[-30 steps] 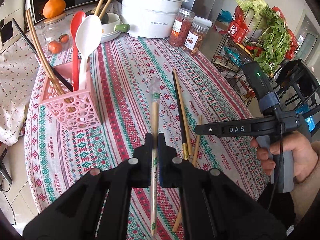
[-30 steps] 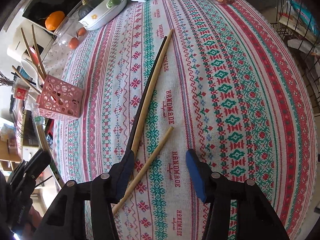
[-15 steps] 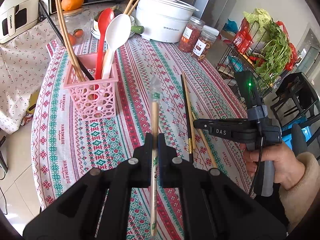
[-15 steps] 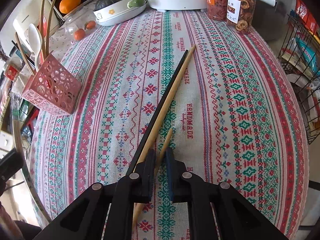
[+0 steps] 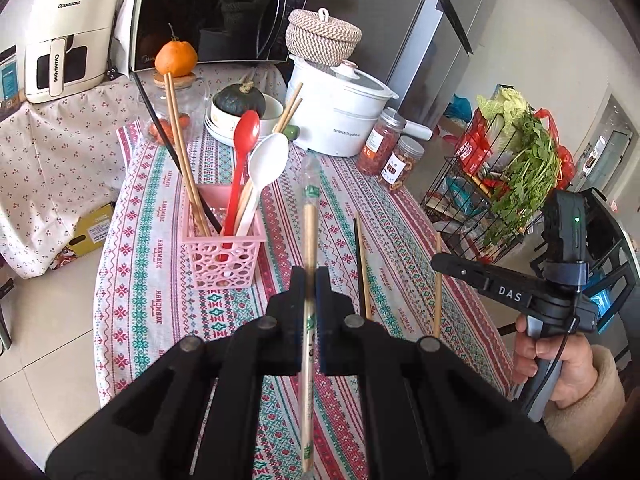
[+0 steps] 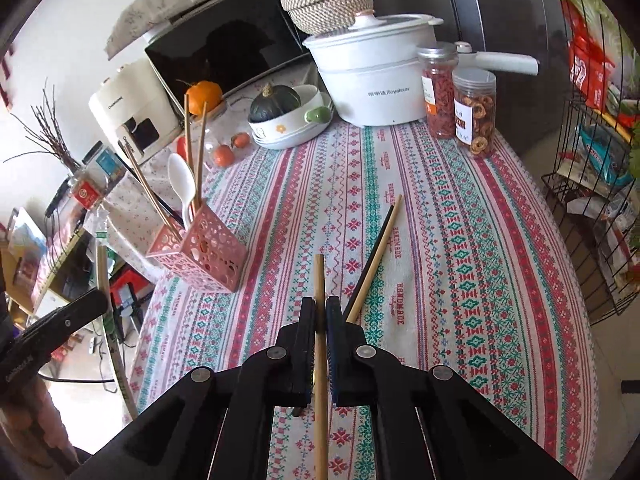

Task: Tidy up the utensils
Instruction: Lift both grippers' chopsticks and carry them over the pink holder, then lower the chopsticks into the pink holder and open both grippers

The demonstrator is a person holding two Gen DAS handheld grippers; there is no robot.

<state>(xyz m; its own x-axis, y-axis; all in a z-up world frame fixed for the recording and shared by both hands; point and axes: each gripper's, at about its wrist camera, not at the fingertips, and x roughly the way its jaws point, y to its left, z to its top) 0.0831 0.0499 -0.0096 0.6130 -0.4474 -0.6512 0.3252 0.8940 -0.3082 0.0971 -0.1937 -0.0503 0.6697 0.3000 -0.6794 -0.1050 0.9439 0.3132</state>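
The desk [image 6: 460, 240] is round, draped in a woven cloth striped red, green and white. Its far rim is crowded: a white pot [image 6: 376, 80], two jars [image 6: 456, 96] and a bowl stack [image 6: 288, 124] run from 11 to 1 o'clock in the right wrist view. A wire rack [image 6: 592, 184] stands just off the edge at 3 o'clock. The middle and near cloth lie open, and floor shows past the rim at 8 o'clock.

The pink basket [image 5: 222, 256] is square, perforated plastic, standing upright at 10 o'clock of the left gripper [image 5: 309, 280]. It holds bamboo chopsticks, a glossy red spoon [image 5: 242, 156] and a white spoon [image 5: 266, 164].

The left fingers are clenched on a wrapped chopstick [image 5: 308, 216], thin wood in a clear sleeve, running straight out toward 12 o'clock above the cloth. The right gripper [image 6: 320, 312] is clenched on a bare chopstick [image 6: 319, 280], a plain round rod lifted clear of the cloth, pointing to 12. Just right of those fingers, at 1 o'clock, a black chopstick [image 6: 374, 248] and a tan one [image 6: 380, 252] lie side by side on the cloth.
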